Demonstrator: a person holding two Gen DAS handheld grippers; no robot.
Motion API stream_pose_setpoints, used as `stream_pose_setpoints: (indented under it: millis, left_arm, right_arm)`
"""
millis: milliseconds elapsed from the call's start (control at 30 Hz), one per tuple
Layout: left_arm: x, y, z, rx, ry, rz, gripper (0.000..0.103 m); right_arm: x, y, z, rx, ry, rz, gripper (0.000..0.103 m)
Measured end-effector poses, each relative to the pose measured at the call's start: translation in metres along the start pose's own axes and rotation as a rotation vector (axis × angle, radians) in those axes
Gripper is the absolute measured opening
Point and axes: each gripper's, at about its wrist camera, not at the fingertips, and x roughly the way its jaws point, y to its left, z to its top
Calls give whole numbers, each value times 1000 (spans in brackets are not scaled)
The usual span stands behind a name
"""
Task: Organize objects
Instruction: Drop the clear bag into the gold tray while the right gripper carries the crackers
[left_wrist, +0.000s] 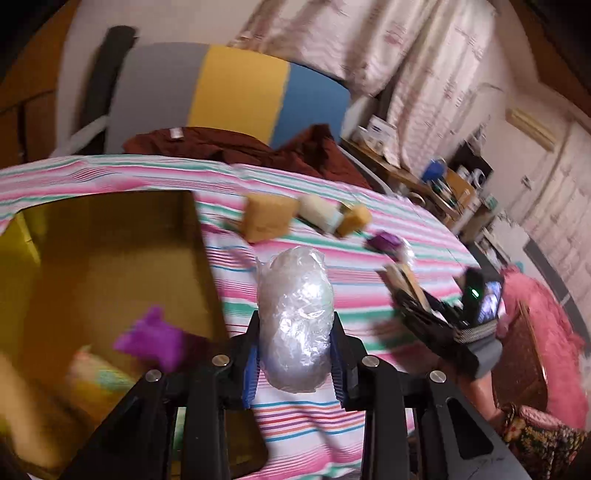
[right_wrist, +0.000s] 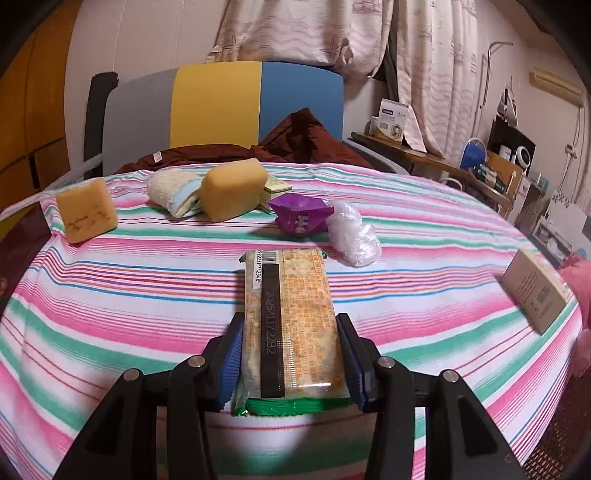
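Your left gripper (left_wrist: 295, 354): fingers clamp clear plastic bundle (left_wrist: 295, 325), frame centre, beside yellow box (left_wrist: 110, 236) at left. Your right gripper (right_wrist: 291, 354): fingers grip snack packet (right_wrist: 291, 317), lower centre, above striped table (right_wrist: 110, 295).

A grey, yellow and blue headboard (right_wrist: 221, 107) stands behind maroon cloth (right_wrist: 295, 142), beside patterned curtains (right_wrist: 424, 66).

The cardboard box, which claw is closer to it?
Left. The left claw, shut on a clear plastic bundle, is right beside the cardboard box. The right claw, holding a snack packet, is farther off.
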Motion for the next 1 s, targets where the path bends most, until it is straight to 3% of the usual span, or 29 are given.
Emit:
stream_pose_setpoints:
  millis: [333,633,867,1000]
  left_arm:
    - [-27,83,21,-95,-17,185,32]
    - [-36,142,23,-104,23,325,33]
    - [-40,157,18,-29,41,468,33]
    - [-38,174,17,-65,75,498,36]
  right_arm:
    - [-17,3,-1,108,36,42,48]
    - [-86,66,17,68,-74,251,48]
    - [-121,131,43,-5,-98,450,48]
    - [-134,170,46,-75,-89,540,48]
